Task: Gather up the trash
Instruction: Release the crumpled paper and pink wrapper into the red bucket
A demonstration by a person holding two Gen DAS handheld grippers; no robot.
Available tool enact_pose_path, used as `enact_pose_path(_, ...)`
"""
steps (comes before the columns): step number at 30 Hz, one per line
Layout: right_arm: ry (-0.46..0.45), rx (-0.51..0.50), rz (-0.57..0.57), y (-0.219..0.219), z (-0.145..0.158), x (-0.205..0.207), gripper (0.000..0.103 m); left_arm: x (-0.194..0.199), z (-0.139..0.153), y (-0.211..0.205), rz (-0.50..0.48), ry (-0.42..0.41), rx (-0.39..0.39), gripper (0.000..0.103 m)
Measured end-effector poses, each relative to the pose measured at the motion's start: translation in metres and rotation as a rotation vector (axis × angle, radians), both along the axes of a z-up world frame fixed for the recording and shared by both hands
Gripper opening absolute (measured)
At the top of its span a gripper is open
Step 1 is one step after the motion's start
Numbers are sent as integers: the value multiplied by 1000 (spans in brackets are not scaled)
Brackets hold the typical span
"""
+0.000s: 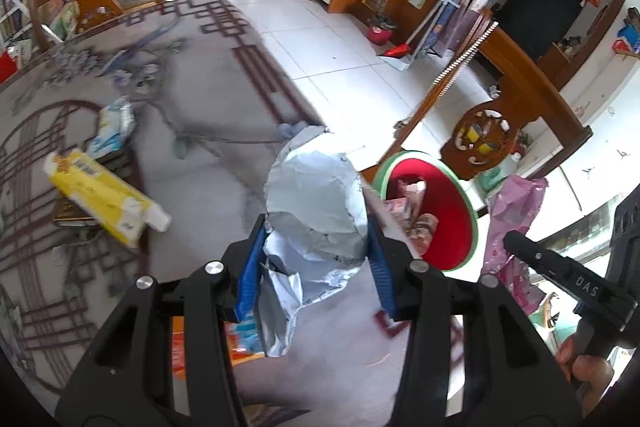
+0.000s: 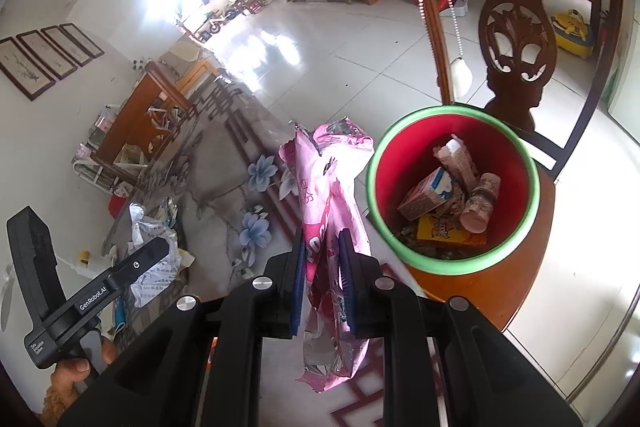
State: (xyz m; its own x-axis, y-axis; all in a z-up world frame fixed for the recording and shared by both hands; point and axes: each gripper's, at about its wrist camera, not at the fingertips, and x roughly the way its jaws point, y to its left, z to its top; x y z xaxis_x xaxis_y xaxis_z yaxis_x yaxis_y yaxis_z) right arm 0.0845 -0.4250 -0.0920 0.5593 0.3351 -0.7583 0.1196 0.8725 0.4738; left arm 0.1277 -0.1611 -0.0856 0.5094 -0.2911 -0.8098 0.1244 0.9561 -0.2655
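My left gripper [image 1: 316,251] is shut on a crumpled silver-grey plastic bag [image 1: 316,203], held above the table near its right edge. My right gripper [image 2: 322,259] is shut on a pink snack wrapper [image 2: 324,187], held upright just left of the red bin. The red bin with a green rim [image 2: 516,147] stands on a wooden chair seat and holds several cartons and wrappers. The bin [image 1: 444,215] also shows in the left wrist view, right of the silver bag, with the pink wrapper [image 1: 512,219] beside it.
On the patterned tablecloth [image 1: 208,163] lie a yellow carton [image 1: 104,199], a blue-white wrapper [image 1: 114,125] and an orange pack [image 1: 240,343] under the left gripper. A carved wooden chair back [image 2: 516,39] rises behind the bin. White tile floor [image 1: 320,39] lies beyond the table.
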Motion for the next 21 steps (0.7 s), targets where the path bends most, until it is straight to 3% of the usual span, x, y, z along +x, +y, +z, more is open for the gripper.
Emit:
enact_pose_path(11, 11, 9, -138, -69, -6, 7, 16, 32, -14, -78, -169, 63, -92, 45)
enact_pose_path(21, 48, 21, -229, -116, -23, 16, 16, 67, -37, -161, -333, 120, -70, 46)
